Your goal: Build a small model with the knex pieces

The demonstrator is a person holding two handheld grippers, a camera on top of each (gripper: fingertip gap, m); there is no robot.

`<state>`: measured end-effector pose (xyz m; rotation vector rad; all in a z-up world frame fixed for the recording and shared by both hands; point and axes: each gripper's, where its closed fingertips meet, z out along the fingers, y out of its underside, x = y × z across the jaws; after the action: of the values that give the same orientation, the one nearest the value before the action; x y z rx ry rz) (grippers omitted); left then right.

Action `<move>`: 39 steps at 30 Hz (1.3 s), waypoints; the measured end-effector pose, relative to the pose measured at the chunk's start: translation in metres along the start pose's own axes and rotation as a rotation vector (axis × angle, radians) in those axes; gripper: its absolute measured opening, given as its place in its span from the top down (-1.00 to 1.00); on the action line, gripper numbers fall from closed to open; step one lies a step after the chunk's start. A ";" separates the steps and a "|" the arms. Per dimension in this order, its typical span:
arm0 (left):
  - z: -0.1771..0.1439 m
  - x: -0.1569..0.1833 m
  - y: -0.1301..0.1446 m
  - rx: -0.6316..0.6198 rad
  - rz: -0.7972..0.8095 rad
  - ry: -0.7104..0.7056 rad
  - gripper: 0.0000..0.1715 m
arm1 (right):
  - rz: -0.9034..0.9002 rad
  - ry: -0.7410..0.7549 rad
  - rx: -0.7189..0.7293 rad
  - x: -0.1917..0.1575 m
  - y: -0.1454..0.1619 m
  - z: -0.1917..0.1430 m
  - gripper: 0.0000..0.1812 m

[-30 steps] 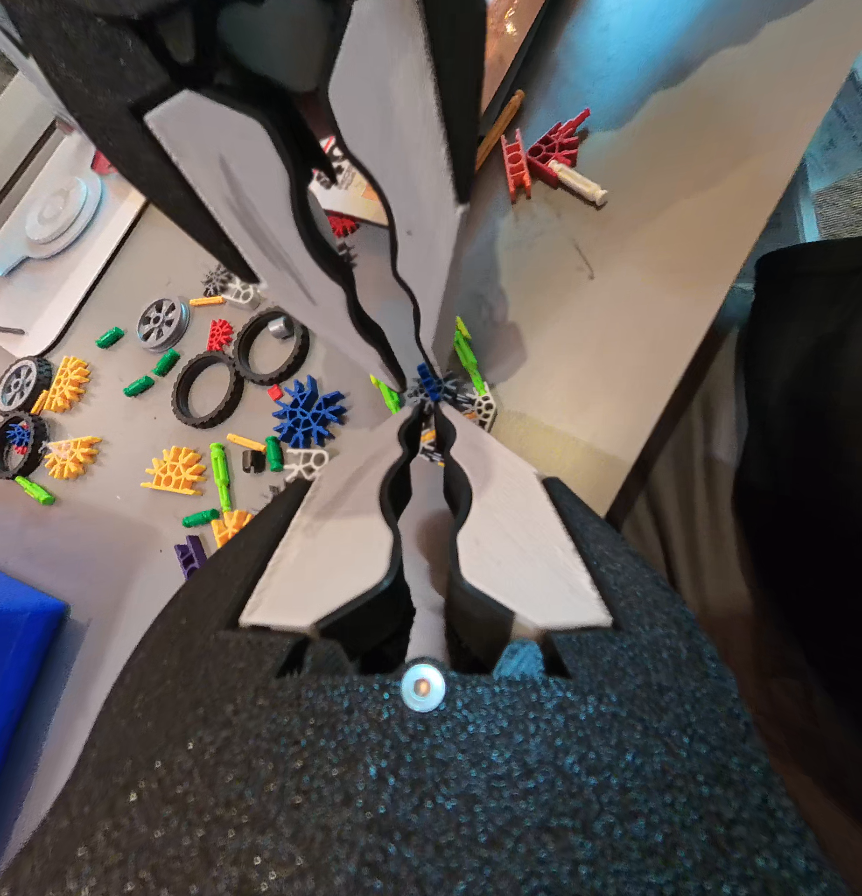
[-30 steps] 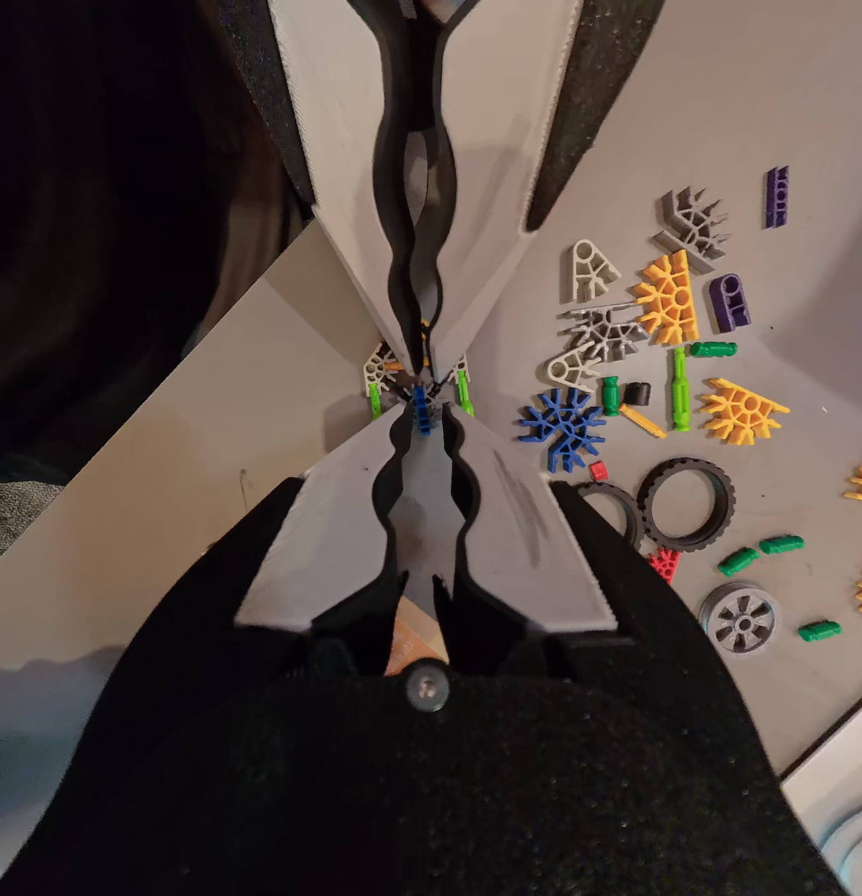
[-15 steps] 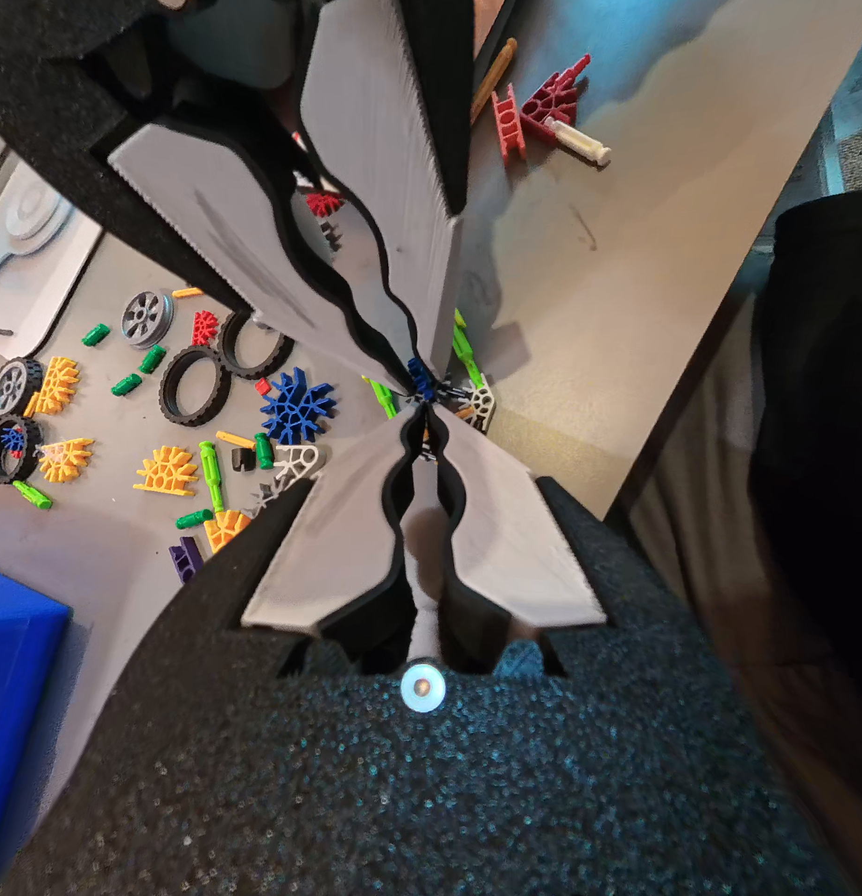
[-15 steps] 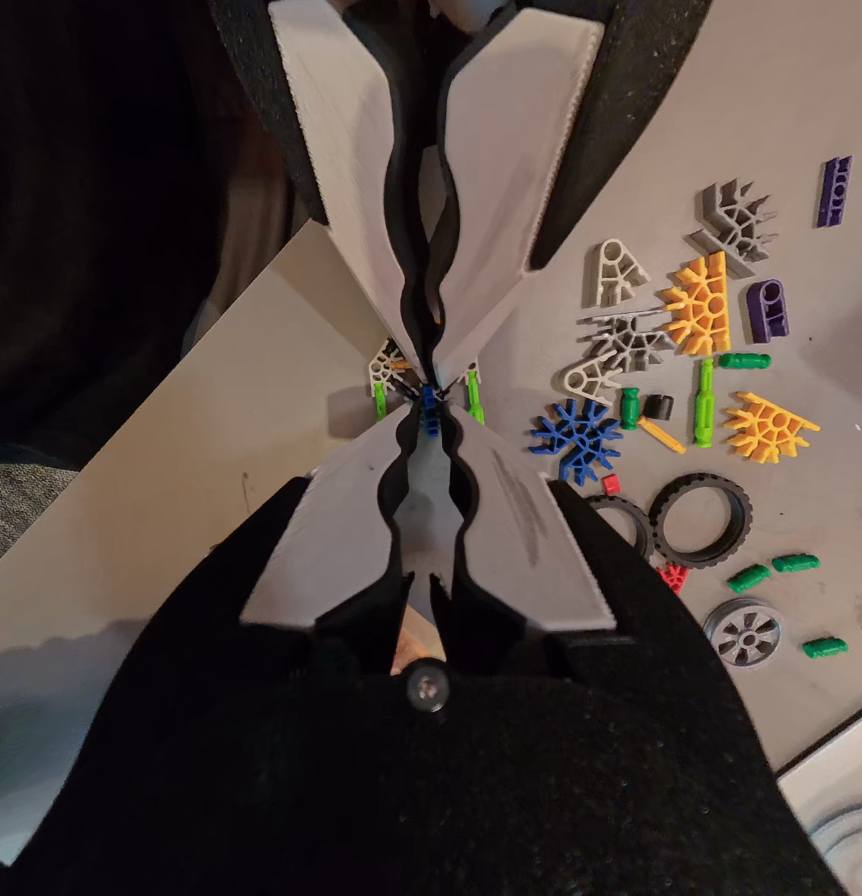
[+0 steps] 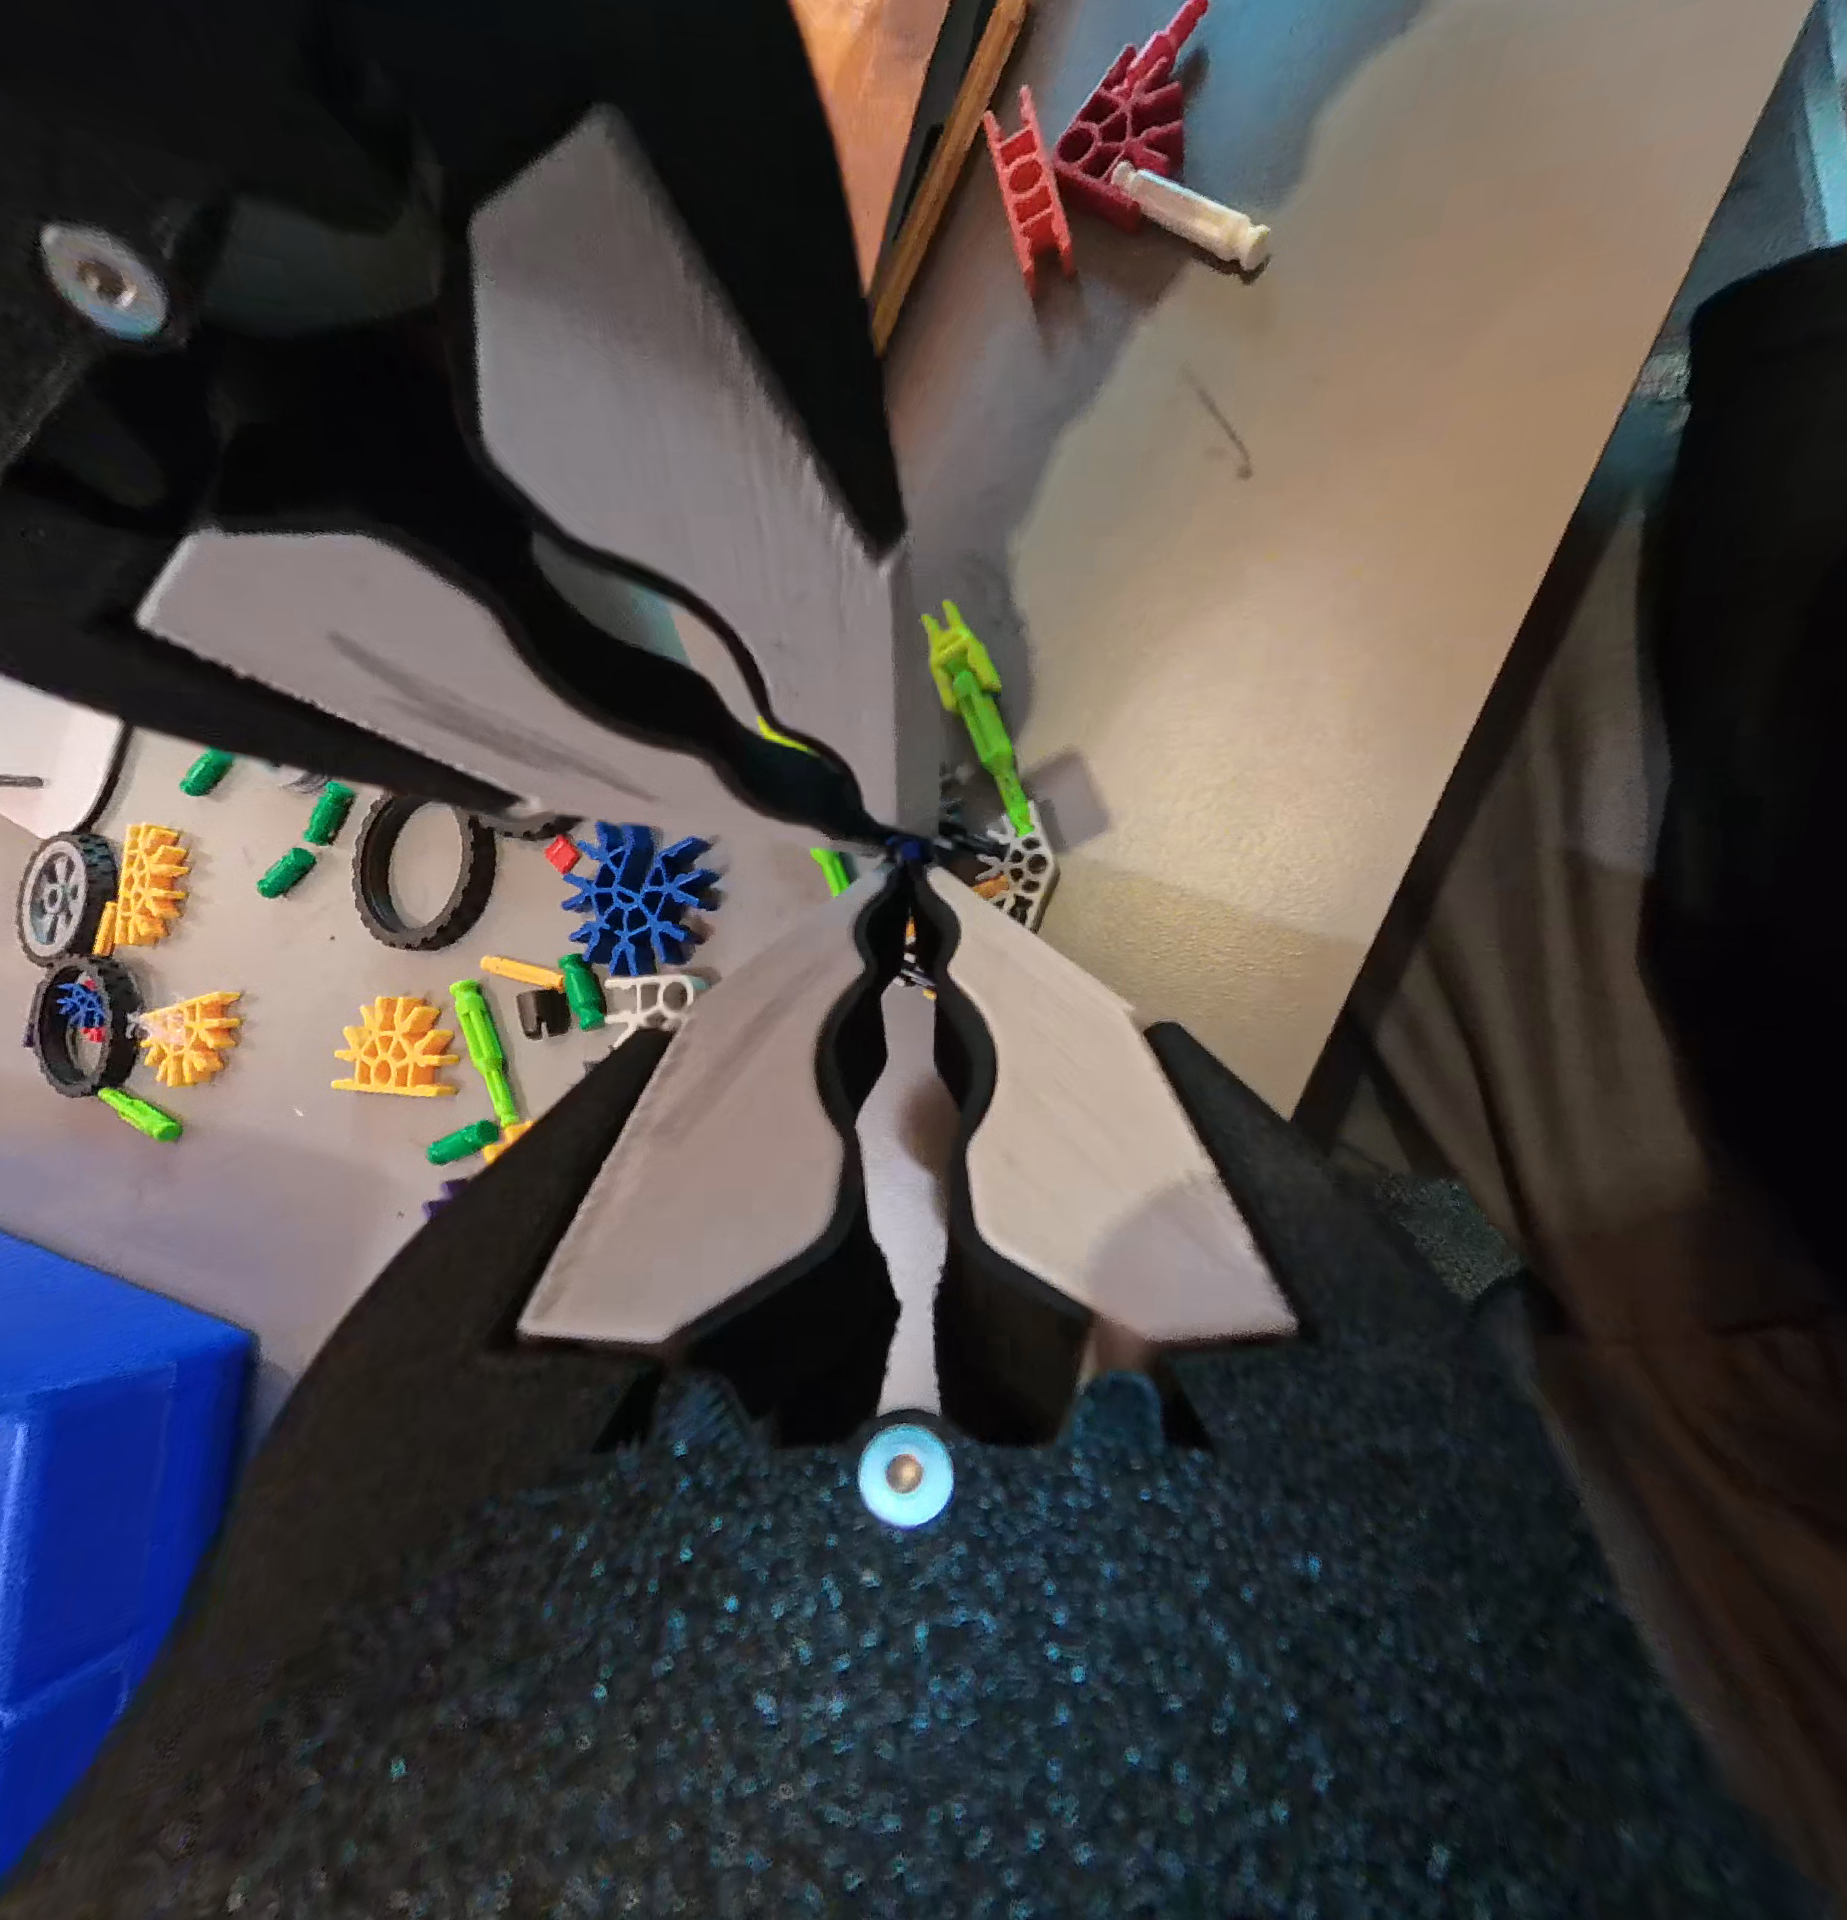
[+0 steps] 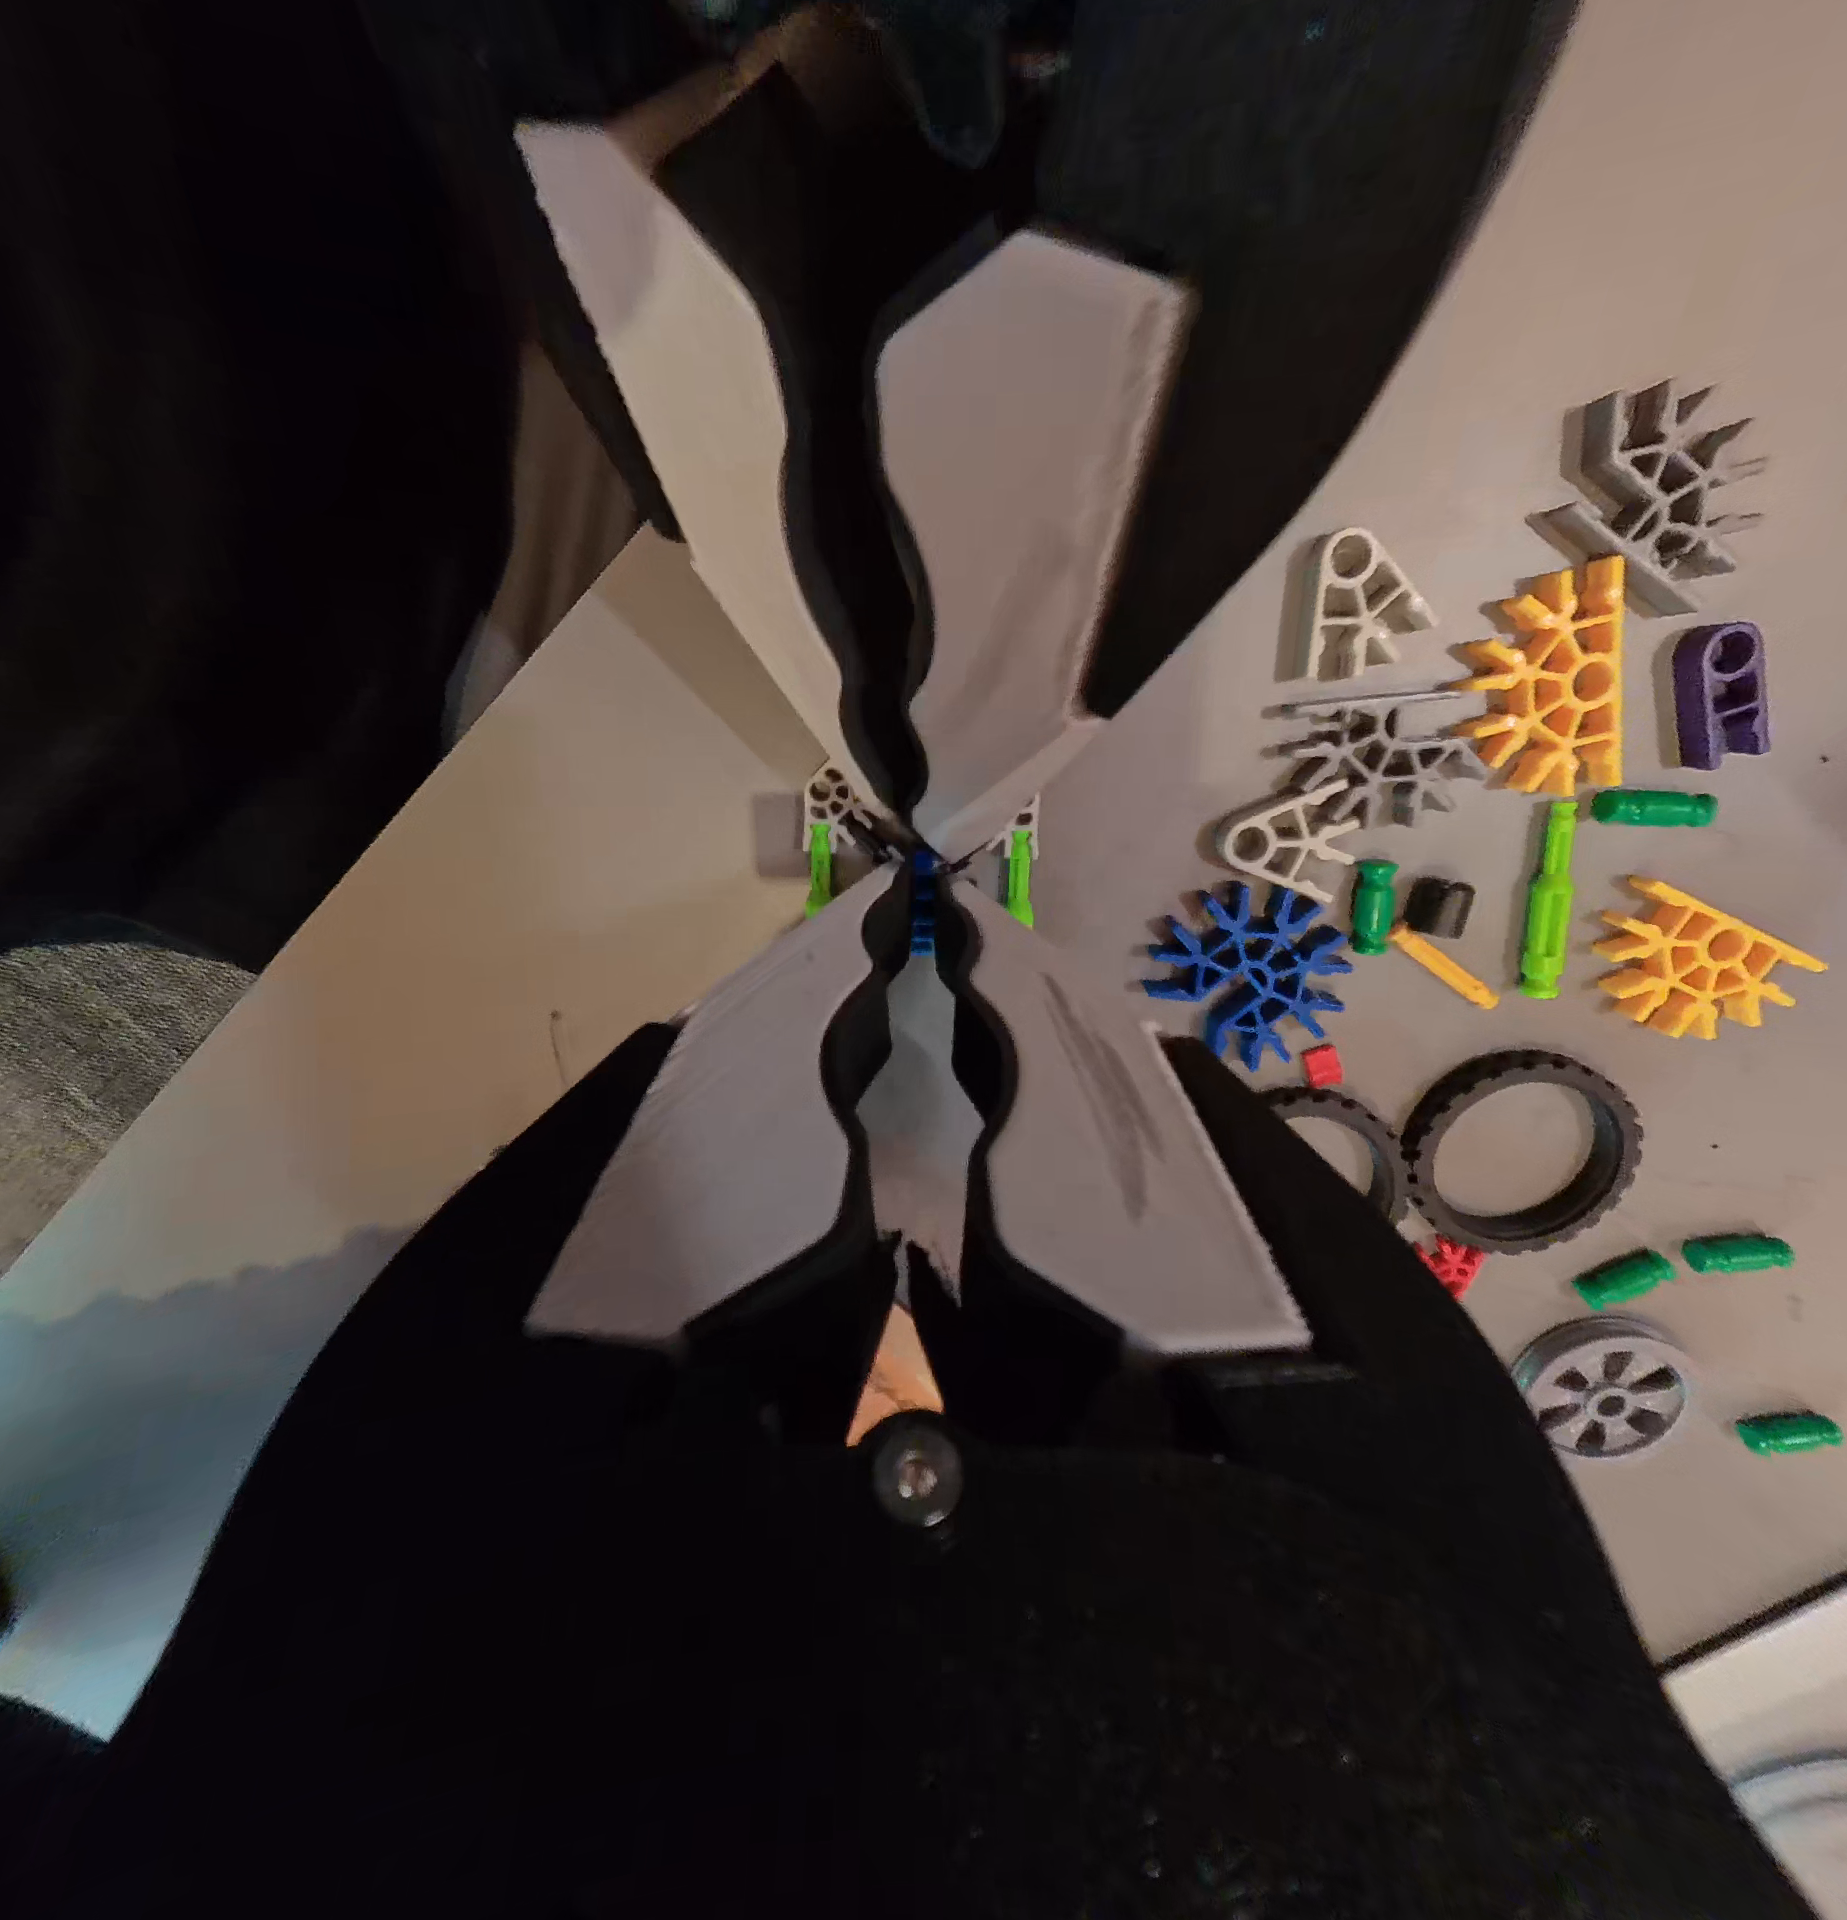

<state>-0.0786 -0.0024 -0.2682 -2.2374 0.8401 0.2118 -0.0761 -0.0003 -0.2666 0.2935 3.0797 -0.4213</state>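
My left gripper [image 5: 903, 896] and right gripper [image 6: 921, 883] meet tip to tip just above the grey table [image 5: 1262, 644], near its edge. Between them is a small build of white connectors [image 5: 1025, 871] and light-green rods [image 5: 979, 707]. In the right wrist view a white connector [image 6: 827, 805] and two green rods [image 6: 1019, 873] flank the tips. My right gripper is shut on a small blue connector [image 6: 925, 923] at the build's middle. My left gripper is shut on the same build from the opposite side. The joint between the tips is hidden.
Loose parts lie beside the grippers: a blue snowflake connector [image 6: 1251, 961], black tyres [image 6: 1521, 1153], yellow fan connectors [image 6: 1553, 686], grey connectors [image 6: 1657, 488], a grey wheel hub [image 6: 1605, 1392] and green rods. A blue box [image 5: 77, 1455] stands near left. Red pieces [image 5: 1106, 135] lie far back. The table edge [image 5: 1418, 935] runs close on the right. The tips of both grippers are at nearly the same place. Both grippers' tips are roughly 20 cm from the grey wheel hub [image 6: 1605, 1392].
Both grippers stay shut on the build and have turned against each other: in the left wrist view the right gripper has swung left, and in the right wrist view the left gripper leans right.
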 end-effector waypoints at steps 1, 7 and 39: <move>0.000 0.000 0.000 -0.012 0.011 -0.002 1.00 | 0.001 -0.005 -0.005 0.000 0.000 0.000 0.99; 0.000 0.000 0.001 -0.060 0.072 -0.026 1.00 | 0.000 0.028 -0.004 0.001 -0.001 0.000 1.00; 0.009 -0.003 -0.006 -0.235 0.344 -0.049 1.00 | 0.063 0.147 0.226 -0.001 0.012 -0.006 0.92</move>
<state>-0.0764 0.0087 -0.2695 -2.2752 1.2240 0.5498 -0.0724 0.0122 -0.2637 0.4435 3.1547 -0.7803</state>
